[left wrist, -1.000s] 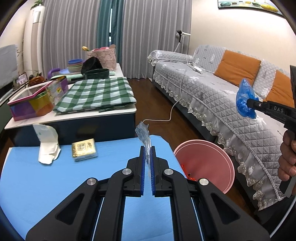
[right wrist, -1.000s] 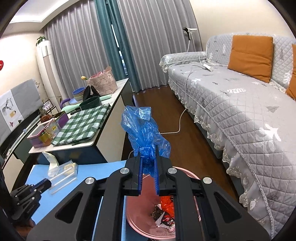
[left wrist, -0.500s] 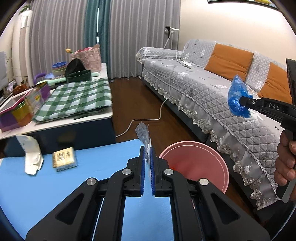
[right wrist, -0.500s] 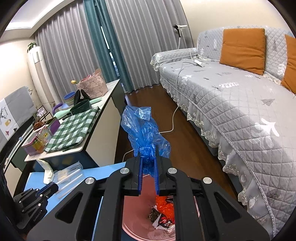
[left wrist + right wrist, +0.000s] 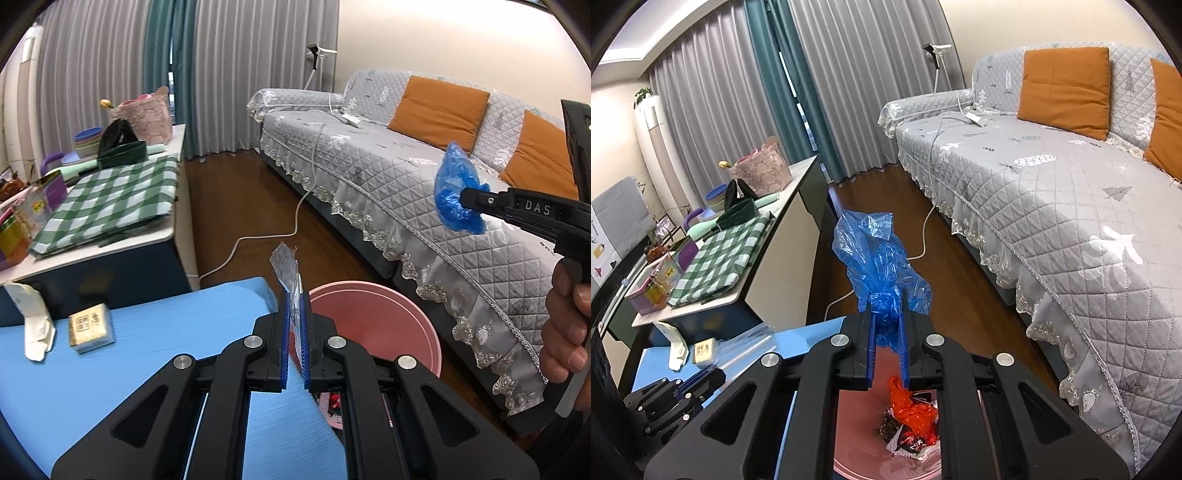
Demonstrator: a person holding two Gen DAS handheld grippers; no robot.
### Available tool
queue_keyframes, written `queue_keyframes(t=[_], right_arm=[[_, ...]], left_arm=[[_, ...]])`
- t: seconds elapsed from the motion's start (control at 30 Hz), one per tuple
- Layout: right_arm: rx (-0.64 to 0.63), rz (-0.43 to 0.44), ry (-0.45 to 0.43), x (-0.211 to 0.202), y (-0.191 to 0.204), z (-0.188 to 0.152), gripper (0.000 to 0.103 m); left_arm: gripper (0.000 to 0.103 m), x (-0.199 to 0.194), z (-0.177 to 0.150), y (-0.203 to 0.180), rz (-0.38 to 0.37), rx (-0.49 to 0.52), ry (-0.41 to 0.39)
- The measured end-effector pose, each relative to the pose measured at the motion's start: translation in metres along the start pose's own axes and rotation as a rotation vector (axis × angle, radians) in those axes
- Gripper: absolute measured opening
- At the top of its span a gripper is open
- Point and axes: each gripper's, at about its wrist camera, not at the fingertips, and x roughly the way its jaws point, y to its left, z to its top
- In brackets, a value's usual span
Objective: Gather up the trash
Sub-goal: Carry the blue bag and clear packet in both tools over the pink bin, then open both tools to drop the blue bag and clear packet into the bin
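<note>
My left gripper (image 5: pixel 294 314) is shut on a clear plastic wrapper (image 5: pixel 286 263) and holds it at the blue table's right edge, beside the pink bin (image 5: pixel 373 325). My right gripper (image 5: pixel 886 325) is shut on a crumpled blue plastic bag (image 5: pixel 877 258) and holds it above the pink bin (image 5: pixel 864 439), which holds red and dark wrappers (image 5: pixel 912 413). In the left wrist view the right gripper (image 5: pixel 465 199) with the blue bag (image 5: pixel 456 195) is at the right, above the bin. The left gripper (image 5: pixel 683 387) with the clear wrapper (image 5: pixel 746 343) shows low left in the right wrist view.
On the blue table (image 5: pixel 147 362) lie a white crumpled paper (image 5: pixel 35 328) and a gold packet (image 5: pixel 90 326). Behind stands a white side table (image 5: pixel 110 236) with a green checked cloth and containers. A grey sofa (image 5: pixel 424 192) lies right, a white cable (image 5: pixel 280 229) on the wood floor.
My left gripper has moved right with the clear wrapper, from over the table to the bin's edge. My right gripper has held the blue bag over the bin, shifting slightly.
</note>
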Motion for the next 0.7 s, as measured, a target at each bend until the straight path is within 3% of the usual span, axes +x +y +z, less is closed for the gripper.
queue_keyframes(t=[0.7], right_arm=[[-0.048, -0.025, 0.068, 0.018, 0.004, -0.013, 0.011]], left_arm=[[0.005, 0.035, -0.011, -0.02, -0.05, 0.017, 0.062]])
